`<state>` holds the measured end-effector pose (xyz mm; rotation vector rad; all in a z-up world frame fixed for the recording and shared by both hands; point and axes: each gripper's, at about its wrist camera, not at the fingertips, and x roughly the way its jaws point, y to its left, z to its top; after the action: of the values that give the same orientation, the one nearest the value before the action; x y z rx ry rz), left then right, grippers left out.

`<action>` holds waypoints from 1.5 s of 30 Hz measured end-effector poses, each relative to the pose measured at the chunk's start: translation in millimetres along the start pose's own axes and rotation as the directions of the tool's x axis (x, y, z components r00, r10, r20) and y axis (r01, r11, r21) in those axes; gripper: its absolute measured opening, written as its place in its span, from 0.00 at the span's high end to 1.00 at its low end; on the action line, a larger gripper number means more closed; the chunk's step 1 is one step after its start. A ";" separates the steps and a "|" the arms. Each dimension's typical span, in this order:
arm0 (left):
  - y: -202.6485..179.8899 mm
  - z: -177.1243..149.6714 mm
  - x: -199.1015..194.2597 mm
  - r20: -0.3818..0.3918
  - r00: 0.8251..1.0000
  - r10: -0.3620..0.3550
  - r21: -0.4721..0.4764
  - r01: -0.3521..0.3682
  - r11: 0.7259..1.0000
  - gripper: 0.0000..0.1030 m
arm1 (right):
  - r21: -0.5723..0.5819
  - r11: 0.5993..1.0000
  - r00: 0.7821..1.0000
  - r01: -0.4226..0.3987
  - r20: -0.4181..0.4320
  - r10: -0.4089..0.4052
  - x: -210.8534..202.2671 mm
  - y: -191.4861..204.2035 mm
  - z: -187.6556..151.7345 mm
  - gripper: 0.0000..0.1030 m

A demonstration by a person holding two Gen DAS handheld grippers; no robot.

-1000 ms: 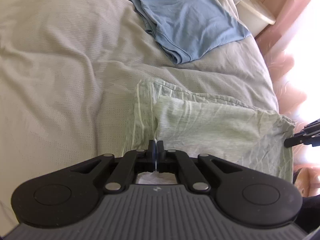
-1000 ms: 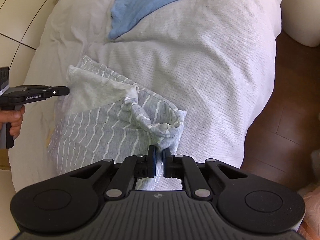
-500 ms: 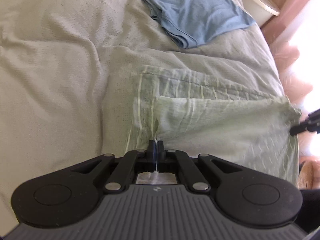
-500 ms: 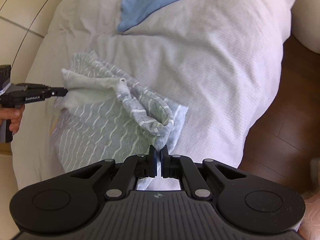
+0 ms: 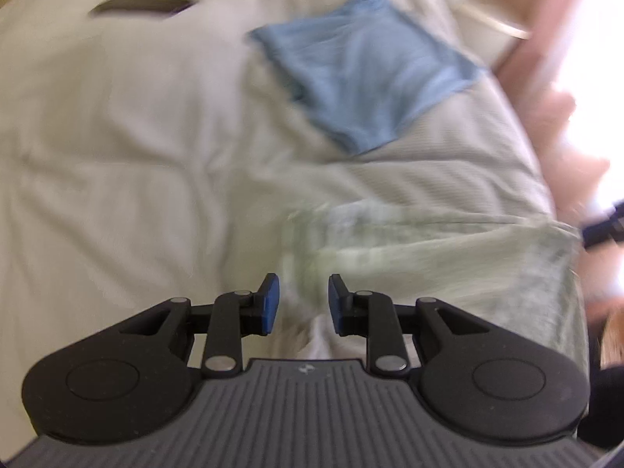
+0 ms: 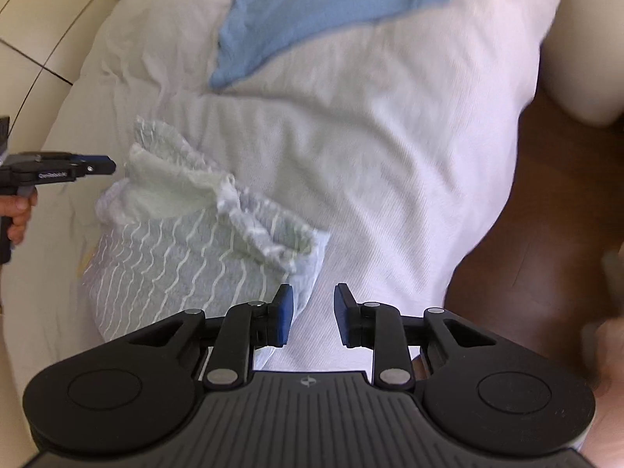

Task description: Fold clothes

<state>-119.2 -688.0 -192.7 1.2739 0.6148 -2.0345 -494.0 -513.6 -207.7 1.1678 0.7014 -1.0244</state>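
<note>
The left wrist view is smeared by motion blur, yet it alone shows the far right border of the bed, where a pale pink fringed fabric (image 5: pixel 546 78) hangs in glare, and the right tool (image 5: pixel 602 226) as a dark tip just past the garment's right end. The right wrist view is sharper and alone shows the brown wooden floor (image 6: pixel 526 214) beside the bed, a cream rounded piece of furniture (image 6: pixel 585 39), and a person's hand (image 6: pixel 17 214) holding the left tool (image 6: pixel 93 167) by its grip. Both tools have just been opening; the left tool (image 5: pixel 299 302) now stands with a moderate gap between its blue pads (image 5: pixel 270 304), which press on nothing, though cloth lies below the gap. The right tool (image 6: pixel 310 314) is likewise parted and holds nothing, with white bedding under its gap and the garment's corner at its left pad. The grey-green garment with thin white wavy stripes (image 6: pixel 175 257) lies folded on the white textured bed cover (image 6: pixel 370 156) near the bed's front edge, its pale inner side turned up along the top flap. In the left wrist view its long axis runs across the picture, from the left tool to the right tool's tip. A folded light blue cloth (image 5: pixel 370 74) lies well apart, farther up the bed, and a small dark flat object (image 5: pixel 144 6) lies beyond it.
</note>
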 end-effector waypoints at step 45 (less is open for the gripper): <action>-31.1 18.7 4.9 -0.053 0.999 0.003 0.215 0.008 0.977 0.88 | -0.300 0.950 0.989 0.088 0.137 -0.049 9.9 50.1 15.3 0.74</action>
<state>-154.9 -681.1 -187.8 1.4554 0.4285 -2.1203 -445.1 -528.1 -192.1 0.8070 0.7721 -0.9985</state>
